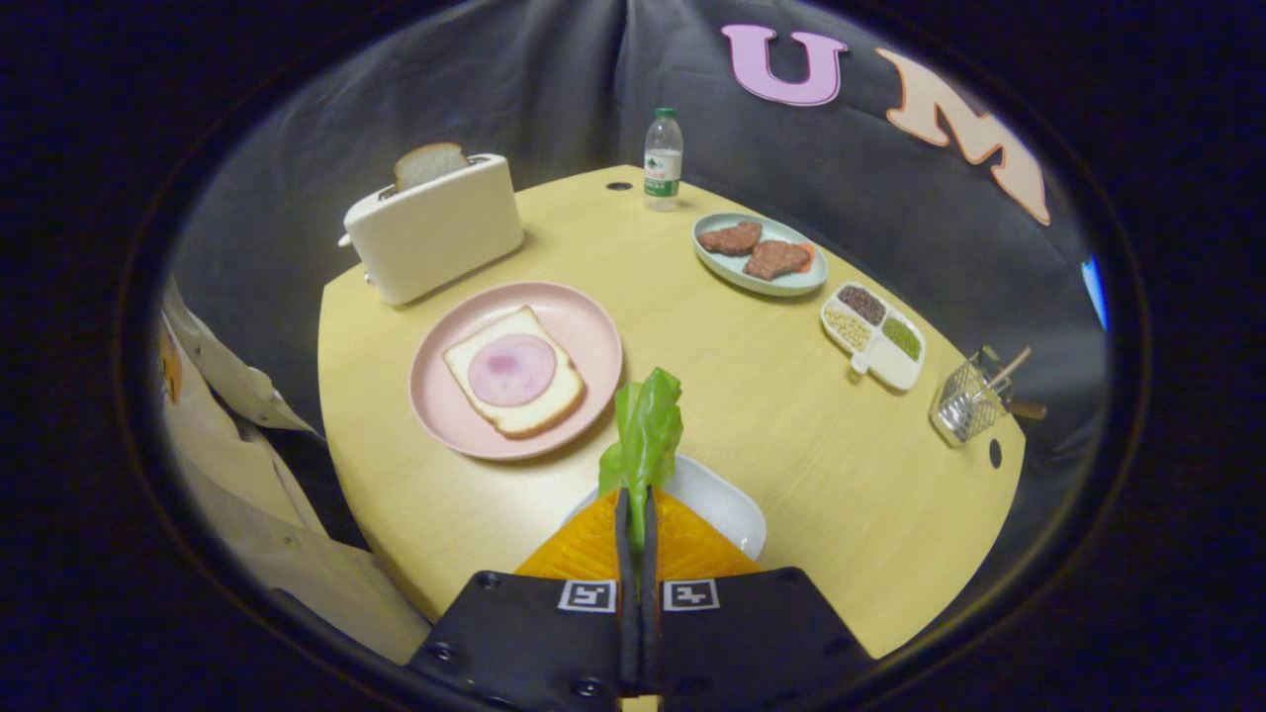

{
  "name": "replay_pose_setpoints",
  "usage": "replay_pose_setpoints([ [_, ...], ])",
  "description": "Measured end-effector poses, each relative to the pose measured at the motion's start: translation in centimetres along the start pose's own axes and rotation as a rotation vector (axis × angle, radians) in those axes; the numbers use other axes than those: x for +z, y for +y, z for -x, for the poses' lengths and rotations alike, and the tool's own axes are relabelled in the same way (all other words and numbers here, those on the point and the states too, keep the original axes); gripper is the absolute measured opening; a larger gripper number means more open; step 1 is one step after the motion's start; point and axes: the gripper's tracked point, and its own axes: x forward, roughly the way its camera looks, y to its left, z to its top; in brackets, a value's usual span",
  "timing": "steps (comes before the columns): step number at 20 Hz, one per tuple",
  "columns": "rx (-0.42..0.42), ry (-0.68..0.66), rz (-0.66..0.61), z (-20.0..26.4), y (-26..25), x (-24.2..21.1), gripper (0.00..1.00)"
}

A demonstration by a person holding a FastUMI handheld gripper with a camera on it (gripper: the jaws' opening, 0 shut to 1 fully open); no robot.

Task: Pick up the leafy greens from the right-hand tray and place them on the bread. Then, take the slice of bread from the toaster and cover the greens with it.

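The round pale wooden table (791, 425) carries a white boxy toaster (435, 232) with a bread slice (427, 163) standing in its slot, beyond the round pink plate (584, 326). On that plate lies square white bread topped with ham (512, 370). Nearer than the plate, above the white tray (727, 504), the orange-fingered gripper (636, 519) is closed tight on the green leafy greens (648, 430). The floppy leaf, pinched only at its base, could slip or land off the bread.

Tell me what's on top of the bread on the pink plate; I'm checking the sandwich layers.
A round pink ham slice lies on the bread, covering its centre. No greens there yet: the leafy greens are pinched in the gripper jaws.
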Motion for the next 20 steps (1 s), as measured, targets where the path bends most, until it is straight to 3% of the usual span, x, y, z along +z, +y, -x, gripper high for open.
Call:
replay_pose_setpoints([
  [6, 0.066, -0.041, 0.026, -1.1, 4.3, 4.5, 0.04],
  [20, 0.203, -0.048, 0.037, -6.6, 12.0, 9.0, 0.04],
])
